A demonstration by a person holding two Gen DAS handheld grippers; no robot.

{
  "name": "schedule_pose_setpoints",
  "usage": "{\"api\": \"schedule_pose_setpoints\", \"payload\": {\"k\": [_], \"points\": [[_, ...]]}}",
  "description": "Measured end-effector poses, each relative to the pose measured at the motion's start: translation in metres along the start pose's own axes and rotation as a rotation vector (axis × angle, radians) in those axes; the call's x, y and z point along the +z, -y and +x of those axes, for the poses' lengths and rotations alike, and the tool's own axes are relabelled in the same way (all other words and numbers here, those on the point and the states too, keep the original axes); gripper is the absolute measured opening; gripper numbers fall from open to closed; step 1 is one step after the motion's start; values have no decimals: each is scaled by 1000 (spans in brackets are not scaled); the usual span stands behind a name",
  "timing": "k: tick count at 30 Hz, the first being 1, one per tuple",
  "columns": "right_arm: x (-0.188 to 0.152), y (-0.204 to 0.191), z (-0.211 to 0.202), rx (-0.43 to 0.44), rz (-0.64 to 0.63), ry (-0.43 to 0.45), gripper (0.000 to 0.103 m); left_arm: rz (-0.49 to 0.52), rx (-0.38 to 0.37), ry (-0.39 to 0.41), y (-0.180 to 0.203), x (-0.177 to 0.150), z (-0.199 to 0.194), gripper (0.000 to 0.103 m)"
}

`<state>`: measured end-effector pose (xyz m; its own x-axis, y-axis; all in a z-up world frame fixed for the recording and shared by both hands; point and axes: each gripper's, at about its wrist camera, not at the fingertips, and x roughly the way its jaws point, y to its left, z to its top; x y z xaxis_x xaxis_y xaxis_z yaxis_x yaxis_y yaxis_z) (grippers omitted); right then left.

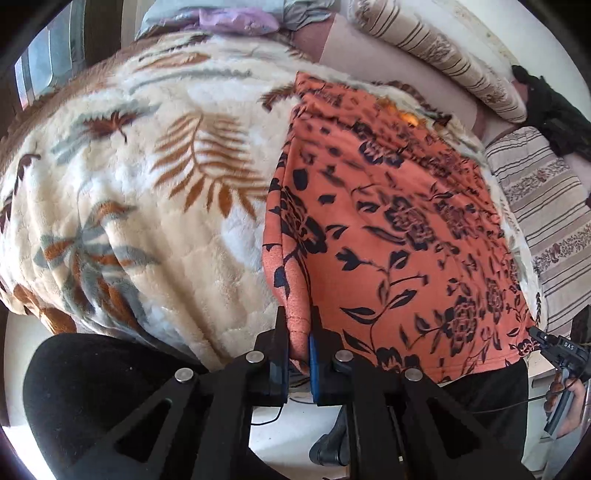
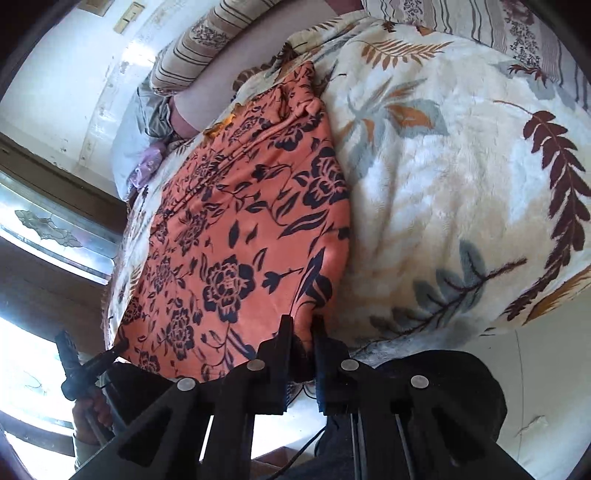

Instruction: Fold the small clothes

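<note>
An orange garment [image 1: 388,229] with a dark flower print lies spread on a fleecy cream blanket [image 1: 140,184] over a bed. My left gripper [image 1: 299,321] is shut on the garment's near left corner, the cloth pinched between its pads. In the right wrist view the same garment [image 2: 236,236] stretches away from me, and my right gripper [image 2: 302,326] is shut on its near right corner. The right gripper [image 1: 535,332] also shows at the far right of the left wrist view, and the left gripper [image 2: 120,347] at the lower left of the right wrist view, each at a garment corner.
Striped pillows [image 1: 443,55] lie along the wall behind the blanket. A dark bundle [image 1: 554,114] sits at the far right, and grey and purple cloth [image 1: 236,18] at the head of the bed. A window [image 2: 44,229] stands to the left. A person's hand [image 2: 92,410] holds the left gripper's handle.
</note>
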<state>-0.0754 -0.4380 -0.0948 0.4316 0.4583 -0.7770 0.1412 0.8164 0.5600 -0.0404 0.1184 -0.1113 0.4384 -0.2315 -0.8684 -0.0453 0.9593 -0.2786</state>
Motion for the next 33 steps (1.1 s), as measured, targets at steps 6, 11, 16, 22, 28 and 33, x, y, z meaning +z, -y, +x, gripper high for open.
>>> {"api": "schedule_pose_setpoints", "payload": {"k": [6,11,16,22,28,33], "points": [[2,8,5,25,46,2,10,-9,0,15,0,-3,0,8],[8,15,13,9,66,-25,10,-51,8,-68,-11,0,23,8],[14,10,8,70,92,5,10,-29,-54,17,1,17,-7,8],[85,-17,-19,156,66,149,9,16,-135,157,22,91,-33,8],[172,-39,-29,156,53,254,14,121,-149,253,62,170,-31,8],[126,-23,-35,80,35,193,103,113,-137,244,61,162,-19,8]]}}
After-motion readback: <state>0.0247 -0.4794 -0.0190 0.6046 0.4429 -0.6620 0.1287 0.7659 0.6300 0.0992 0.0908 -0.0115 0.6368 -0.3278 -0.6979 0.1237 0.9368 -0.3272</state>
